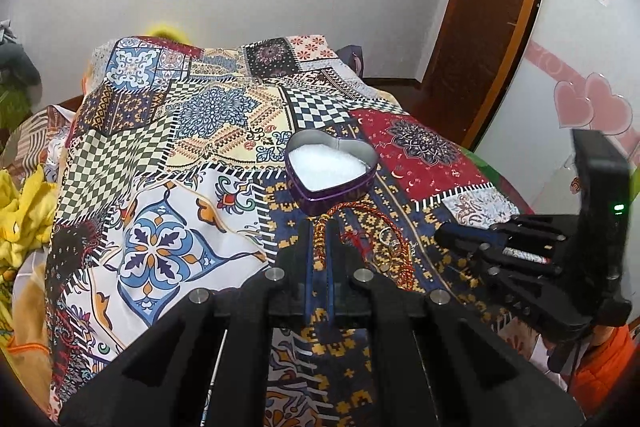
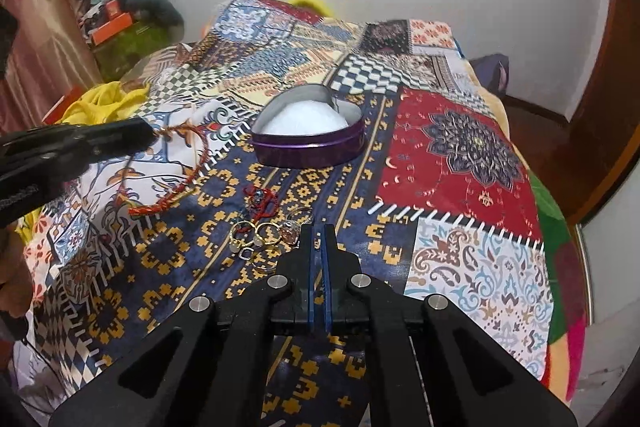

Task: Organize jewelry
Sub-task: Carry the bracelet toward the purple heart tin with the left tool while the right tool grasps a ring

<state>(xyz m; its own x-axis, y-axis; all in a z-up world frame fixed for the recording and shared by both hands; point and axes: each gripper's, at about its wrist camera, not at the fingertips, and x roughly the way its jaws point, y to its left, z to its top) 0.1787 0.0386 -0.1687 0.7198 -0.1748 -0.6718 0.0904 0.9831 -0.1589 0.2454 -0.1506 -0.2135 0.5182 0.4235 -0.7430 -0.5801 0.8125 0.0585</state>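
So the left gripper (image 2: 150,135) had its fingers pinched on the red-and-gold cord bracelet (image 2: 192,171), lifted just short of the heart tin (image 2: 312,147). Its white padding was bare, so nothing was stowed yet. Rings (image 2: 260,231) and a red charm sat on the bed. The right gripper (image 2: 320,239) was closed, holding nothing.

Small rings (image 2: 256,233) too tiny to distinguish

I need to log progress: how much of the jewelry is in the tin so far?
Nothing is stowed: the heart-shaped tin shows only white padding. In hand: the left gripper is shut on the braided red cord bracelet. Left: rings and red string piece on the cloth; the right gripper is shut, empty.
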